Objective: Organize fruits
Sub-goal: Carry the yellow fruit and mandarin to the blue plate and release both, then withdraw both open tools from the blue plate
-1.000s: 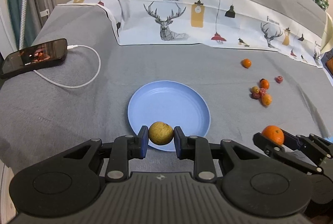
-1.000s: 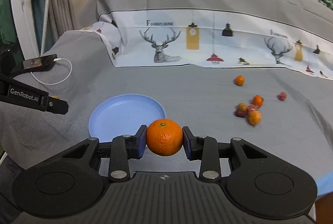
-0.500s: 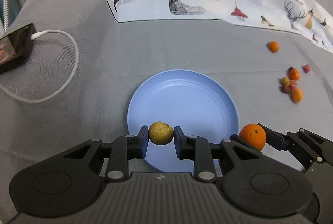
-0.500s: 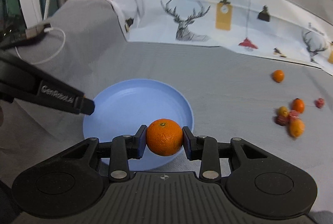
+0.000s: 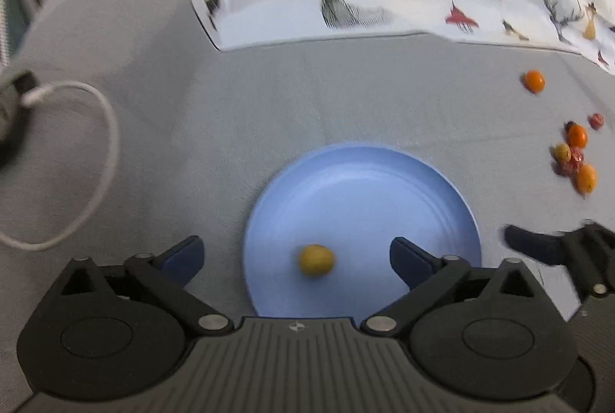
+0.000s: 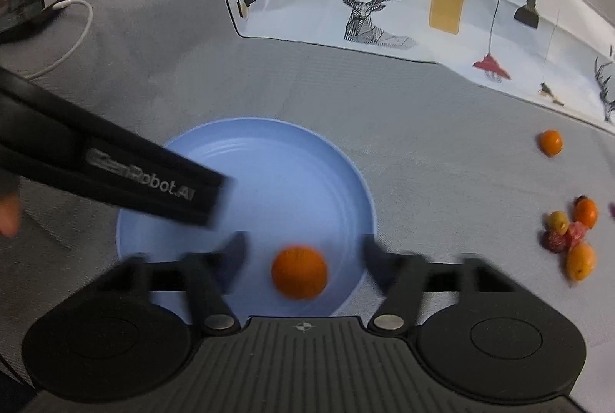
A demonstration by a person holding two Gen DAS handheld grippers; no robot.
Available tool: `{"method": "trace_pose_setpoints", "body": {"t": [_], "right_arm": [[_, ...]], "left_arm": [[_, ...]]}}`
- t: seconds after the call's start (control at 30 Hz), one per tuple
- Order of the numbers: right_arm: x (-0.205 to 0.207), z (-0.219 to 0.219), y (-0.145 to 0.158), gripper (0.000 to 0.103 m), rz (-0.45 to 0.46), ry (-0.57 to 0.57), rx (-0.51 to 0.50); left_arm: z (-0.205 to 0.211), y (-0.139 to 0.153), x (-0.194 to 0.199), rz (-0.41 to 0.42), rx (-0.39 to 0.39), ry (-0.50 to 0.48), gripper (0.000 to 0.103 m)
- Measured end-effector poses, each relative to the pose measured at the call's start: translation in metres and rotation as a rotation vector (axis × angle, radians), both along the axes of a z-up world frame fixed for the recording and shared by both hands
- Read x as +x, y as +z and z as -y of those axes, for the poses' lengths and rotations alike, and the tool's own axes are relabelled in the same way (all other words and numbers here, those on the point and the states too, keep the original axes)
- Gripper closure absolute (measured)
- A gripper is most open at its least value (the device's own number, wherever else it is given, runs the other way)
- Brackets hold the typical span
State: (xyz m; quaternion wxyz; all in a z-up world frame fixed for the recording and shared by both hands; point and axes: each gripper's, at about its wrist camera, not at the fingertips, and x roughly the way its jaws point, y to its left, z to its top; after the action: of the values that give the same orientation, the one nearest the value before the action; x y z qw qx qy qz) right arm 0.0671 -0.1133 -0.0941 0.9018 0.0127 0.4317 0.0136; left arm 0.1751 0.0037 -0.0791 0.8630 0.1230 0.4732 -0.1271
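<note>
Left gripper (image 5: 296, 255) and right gripper (image 6: 301, 255) are standing wide, jaws just opening; yellow fruit (image 5: 316, 259) and orange (image 6: 299, 271), both round, are lying free over the plate (image 5: 361, 182).

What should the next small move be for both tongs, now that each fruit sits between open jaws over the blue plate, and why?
Probably lift both tongs straight back. The left tongs and right tongs have just been opening; the small yellow-brown round fruit and the round orange sit free on the round blue plate. Small loose fruits remain on the grey cloth to the right.
</note>
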Motion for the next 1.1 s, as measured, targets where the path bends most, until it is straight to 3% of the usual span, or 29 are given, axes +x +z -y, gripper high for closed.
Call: {"method": "trace_pose_setpoints", "body": {"t": [0.1,0.23,0.37,0.63,1.1], "right_arm": [[-0.021,0.005,0.013,0.01,-0.02,-0.006,0.011],[-0.061,0.01,0.028,0.007,-0.049,-0.027,0.048],[-0.103,0.007,0.047,0.005,-0.037,-0.048,0.073],[-0.159,0.001,0.09,0.001,0.135,-0.08,0.033],[-0.218,-0.002,0.119,0.001,0.269,-0.086,0.014]], "left_arm": [[-0.005,0.005,-0.011,-0.058,0.018,-0.006,0.0],[-0.016,0.009,-0.037,-0.137,0.04,0.037,0.0],[-0.032,0.02,-0.07,-0.164,0.058,0.069,0.0],[-0.048,0.048,-0.13,-0.076,0.059,0.072,0.0],[-0.046,0.076,-0.196,0.025,0.044,0.047,0.0]]}}
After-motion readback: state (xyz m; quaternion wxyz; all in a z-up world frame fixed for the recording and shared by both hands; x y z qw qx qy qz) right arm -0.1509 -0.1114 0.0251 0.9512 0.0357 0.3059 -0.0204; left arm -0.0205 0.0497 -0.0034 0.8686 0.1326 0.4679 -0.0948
